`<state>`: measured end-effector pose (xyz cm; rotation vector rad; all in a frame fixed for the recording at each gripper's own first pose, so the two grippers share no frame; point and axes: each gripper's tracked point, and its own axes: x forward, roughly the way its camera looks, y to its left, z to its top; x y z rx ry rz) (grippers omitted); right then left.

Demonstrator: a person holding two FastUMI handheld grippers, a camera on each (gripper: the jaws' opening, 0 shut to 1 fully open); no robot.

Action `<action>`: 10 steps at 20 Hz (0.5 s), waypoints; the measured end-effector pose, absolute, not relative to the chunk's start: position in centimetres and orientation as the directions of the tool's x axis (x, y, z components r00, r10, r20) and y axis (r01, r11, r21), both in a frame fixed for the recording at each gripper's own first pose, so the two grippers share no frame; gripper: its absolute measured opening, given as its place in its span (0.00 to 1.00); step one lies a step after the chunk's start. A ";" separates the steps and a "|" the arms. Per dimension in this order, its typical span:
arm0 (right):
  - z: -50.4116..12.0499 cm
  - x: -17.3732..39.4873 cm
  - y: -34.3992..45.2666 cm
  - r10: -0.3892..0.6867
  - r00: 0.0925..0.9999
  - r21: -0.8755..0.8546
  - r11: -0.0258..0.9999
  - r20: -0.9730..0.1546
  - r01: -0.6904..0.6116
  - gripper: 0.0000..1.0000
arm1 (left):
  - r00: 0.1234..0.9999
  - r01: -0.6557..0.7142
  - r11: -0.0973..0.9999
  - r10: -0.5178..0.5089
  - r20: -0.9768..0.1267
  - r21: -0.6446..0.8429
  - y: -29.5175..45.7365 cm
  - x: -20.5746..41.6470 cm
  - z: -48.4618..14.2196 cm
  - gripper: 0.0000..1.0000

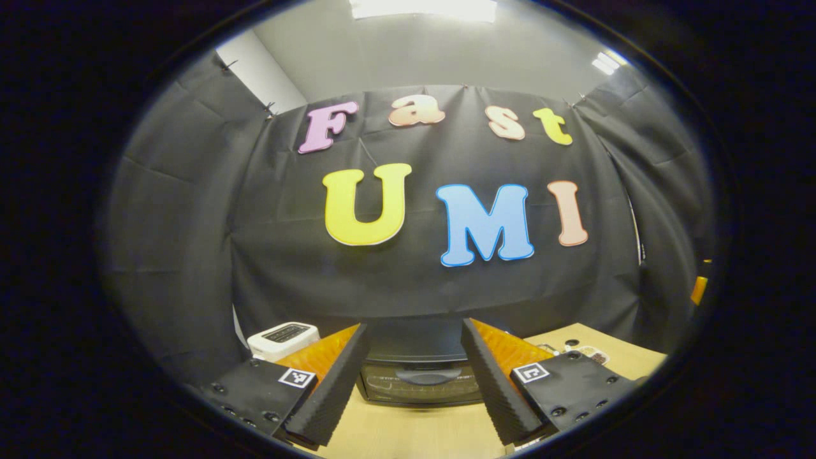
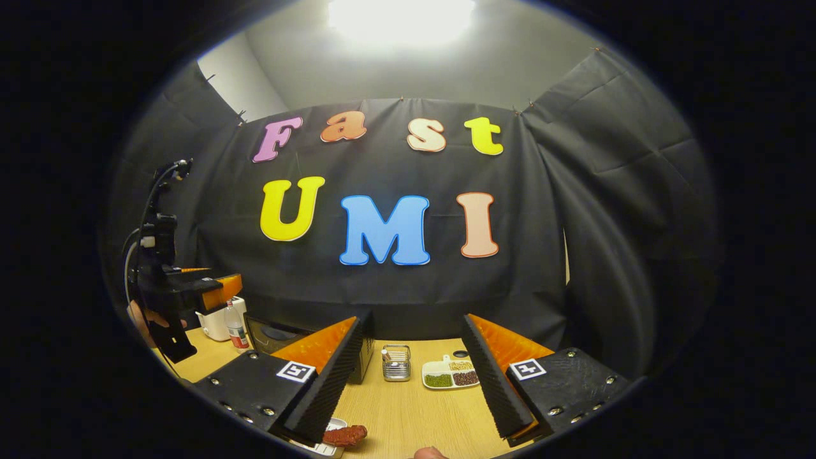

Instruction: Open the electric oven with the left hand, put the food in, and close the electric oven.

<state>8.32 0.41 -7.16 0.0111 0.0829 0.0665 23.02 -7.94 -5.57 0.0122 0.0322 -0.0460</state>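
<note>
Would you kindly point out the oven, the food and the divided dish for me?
Oven (image 1: 417, 381): left gripper view, on its glass door under the handle.
Food (image 2: 345, 435): right gripper view, middle of the reddish piece.
Divided dish (image 2: 451, 374): right gripper view, on its white rim between compartments.

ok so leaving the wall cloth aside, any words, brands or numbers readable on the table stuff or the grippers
None can be read.
electric oven: faint marks on its door, too blurred.
white appliance: dark top panel, too small to read.
bottle: label too small.
left gripper and right gripper: square tags carry a black-and-white pattern, no words.
</note>
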 end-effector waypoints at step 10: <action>-8.7 10.1 -1.4 -0.083 0.986 -0.037 0.996 -0.144 0.078 0.95 | 0.978 0.134 0.991 -0.131 -0.162 0.008 -10.7 32.0 -13.9 0.97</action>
